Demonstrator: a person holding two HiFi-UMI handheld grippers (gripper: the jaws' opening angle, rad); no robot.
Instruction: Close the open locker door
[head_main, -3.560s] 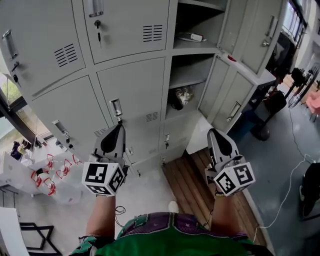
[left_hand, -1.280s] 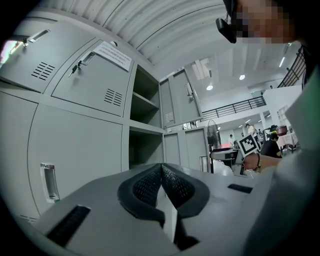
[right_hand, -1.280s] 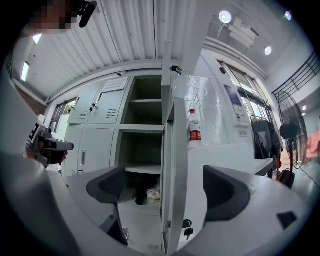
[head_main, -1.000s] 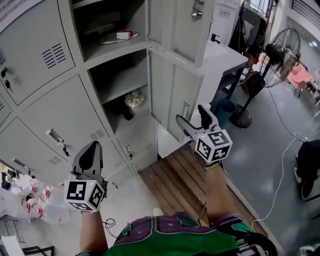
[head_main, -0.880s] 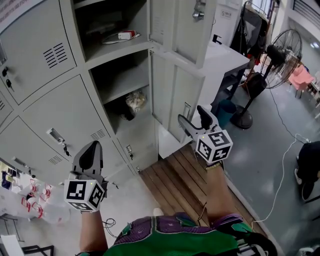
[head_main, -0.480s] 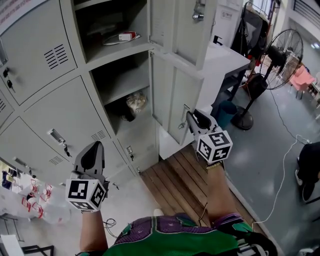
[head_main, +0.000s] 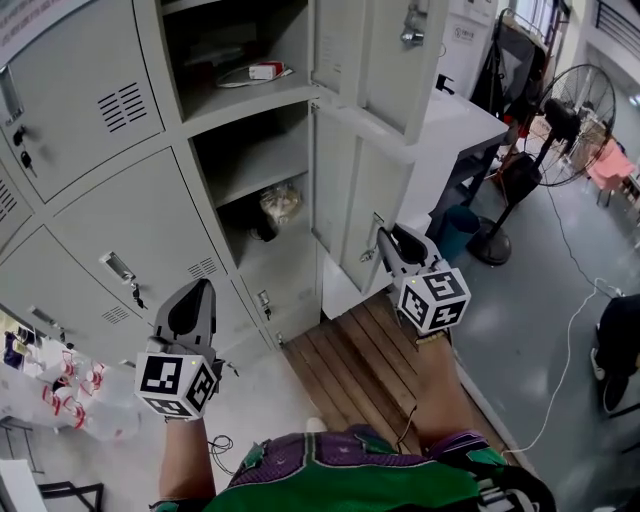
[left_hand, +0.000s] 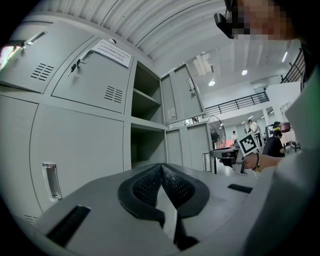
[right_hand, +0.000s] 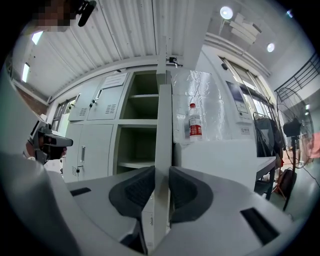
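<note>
Locker door, pale grey metal (head_main: 372, 205), stands swung out beside the open compartments (head_main: 250, 165). Its free edge is pinched between the black pads of the right gripper (head_main: 385, 243), whose jaws have just been closing on it. The right gripper view shows the door edge-on only. The left gripper (head_main: 192, 295) hangs well apart, jaws together, empty.
</note>
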